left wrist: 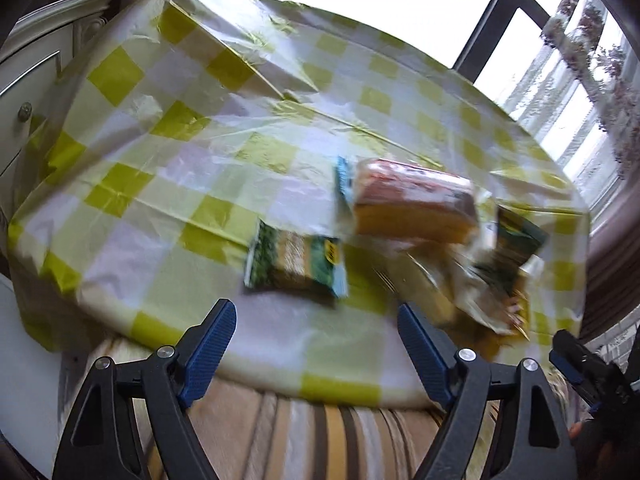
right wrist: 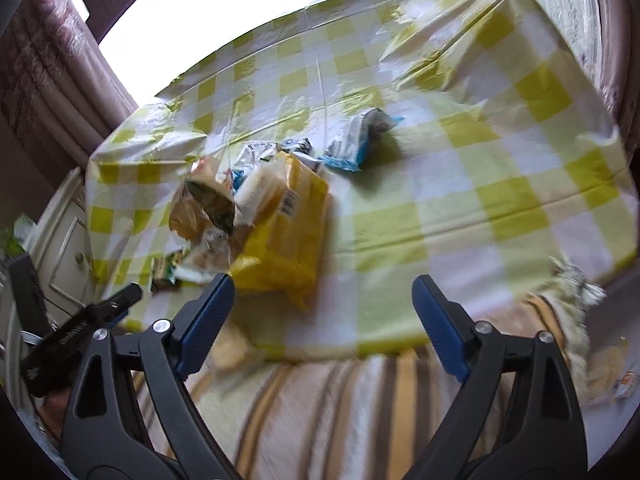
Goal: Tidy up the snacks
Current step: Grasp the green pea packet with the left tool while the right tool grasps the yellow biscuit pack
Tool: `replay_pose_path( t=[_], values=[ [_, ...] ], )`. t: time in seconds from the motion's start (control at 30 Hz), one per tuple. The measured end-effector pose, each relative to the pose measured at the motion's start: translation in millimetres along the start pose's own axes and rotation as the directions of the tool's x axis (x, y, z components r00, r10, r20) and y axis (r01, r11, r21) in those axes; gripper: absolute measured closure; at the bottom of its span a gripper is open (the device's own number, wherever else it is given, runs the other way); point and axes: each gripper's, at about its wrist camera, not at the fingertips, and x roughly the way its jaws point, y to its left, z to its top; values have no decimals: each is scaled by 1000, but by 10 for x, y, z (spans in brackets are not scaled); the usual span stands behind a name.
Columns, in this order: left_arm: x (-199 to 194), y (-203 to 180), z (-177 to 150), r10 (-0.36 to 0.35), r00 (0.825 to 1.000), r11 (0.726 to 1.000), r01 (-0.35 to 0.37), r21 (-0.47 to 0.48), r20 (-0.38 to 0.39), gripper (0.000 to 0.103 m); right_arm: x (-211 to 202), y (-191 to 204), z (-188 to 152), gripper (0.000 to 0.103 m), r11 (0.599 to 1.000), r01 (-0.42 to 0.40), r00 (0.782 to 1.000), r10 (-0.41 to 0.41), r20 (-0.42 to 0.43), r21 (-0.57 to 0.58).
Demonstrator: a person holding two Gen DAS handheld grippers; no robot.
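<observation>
Both sets of fingers are spread w/ nothing between them: left gripper (left wrist: 314, 338) hangs over the near edge of the desk (left wrist: 168, 184), right gripper (right wrist: 324, 316) likewise, a bit further along the same edge. Below both, nearest of all, is a striped blanket (right wrist: 320, 400) in front of the desk.

Just past the left fingers lies a green snack pack (left wrist: 294, 264), flat and on its own. Beyond it and to the side sits the main pile: a clear-wrapped orange-brown loaf or cake (left wrist: 416, 208) on top, w/ a dark green pack (left wrist: 516, 248) next to it. From the right wrist view the closest item is a big yellow bag (right wrist: 280, 236), touching the pile's near side; a blue-white pouch (right wrist: 362, 140) lies further back, apart from the rest.

Judgement: sorting has barely begun, and the step is an approach for a first pick. Best bet is probably each hand taking its nearest loose item, green pack on the left, yellow bag on the right, gripping across a narrow side and lifting clear so the pile isn't dragged along.

Hard to tell: motion blur smears labels, so contents are unreadable. Pile items overlap; the count is unclear. No bin or tray for sorted snacks is in view.
</observation>
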Motion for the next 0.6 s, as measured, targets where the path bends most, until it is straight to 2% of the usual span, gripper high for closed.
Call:
replay_pose_path(
  t=[0.17,0.37,0.5,0.6],
  values=[
    [188,6,132,56,998,998,-56,23,-18,20,194,-9,144,13,998,-49,999,50,-11,50],
    [382,-30,183,90,994,995,-87,53,-59,20,364,24,237,13,996,-67,997,69,-19,62],
    [478,-58,203,117,990,991,-112,74,-72,20,506,44,266,13,996,-65,996,68,-54,62],
    [544,-95,217,137,988,987,-130,99,-67,20,624,31,299,17,995,-63,995,69,-76,78]
  ],
)
